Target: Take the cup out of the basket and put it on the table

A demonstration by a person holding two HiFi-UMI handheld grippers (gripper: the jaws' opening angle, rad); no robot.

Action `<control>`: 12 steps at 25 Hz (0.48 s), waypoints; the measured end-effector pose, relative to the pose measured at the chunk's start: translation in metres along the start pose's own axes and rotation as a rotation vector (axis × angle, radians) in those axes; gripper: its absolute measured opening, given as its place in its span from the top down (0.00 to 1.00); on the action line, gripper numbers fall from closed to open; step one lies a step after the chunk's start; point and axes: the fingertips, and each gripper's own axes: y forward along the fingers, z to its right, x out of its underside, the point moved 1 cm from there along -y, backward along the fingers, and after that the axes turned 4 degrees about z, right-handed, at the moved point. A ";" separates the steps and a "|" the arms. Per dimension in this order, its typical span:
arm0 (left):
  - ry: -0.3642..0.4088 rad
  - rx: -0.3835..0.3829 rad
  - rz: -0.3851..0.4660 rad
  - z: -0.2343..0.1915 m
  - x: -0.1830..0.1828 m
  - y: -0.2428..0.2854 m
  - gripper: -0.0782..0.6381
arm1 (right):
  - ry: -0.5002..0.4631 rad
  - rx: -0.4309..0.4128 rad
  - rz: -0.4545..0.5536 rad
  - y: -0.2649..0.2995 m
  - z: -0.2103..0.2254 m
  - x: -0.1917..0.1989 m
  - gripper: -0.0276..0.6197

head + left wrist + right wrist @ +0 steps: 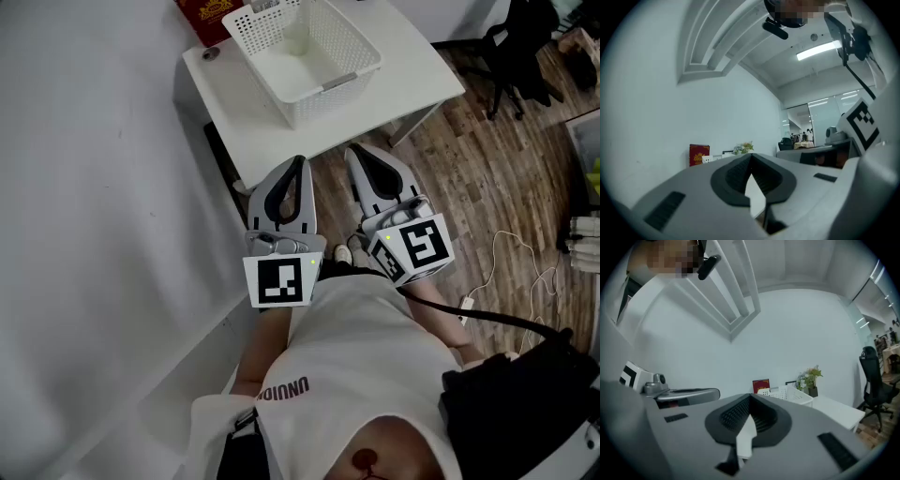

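A: Nearest: person's white T-shirt [356, 347], both grippers held level just in front. Why?

B: Prob a ready pose, short of the table. The left gripper [299, 164] and right gripper [364, 155] have jaws tip-to-tip, nothing in either.

A: Cup?

B: The pale plastic cup [298, 37] sits in the white perforated plastic basket [328, 103] on the white rectangular table [422, 75], farther off. Not yet reached.

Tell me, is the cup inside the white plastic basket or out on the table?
Inside: the head view shows the pale cup within the walls of the white plastic basket on the white table.
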 end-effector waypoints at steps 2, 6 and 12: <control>0.005 0.002 0.003 0.000 -0.001 0.001 0.88 | 0.000 0.002 0.001 0.000 0.000 -0.001 0.93; 0.010 0.006 0.007 0.004 -0.003 0.001 0.88 | 0.005 0.012 0.000 -0.004 0.002 -0.001 0.93; 0.004 0.003 0.005 0.005 -0.003 0.001 0.88 | 0.001 0.009 0.004 -0.003 0.002 -0.002 0.93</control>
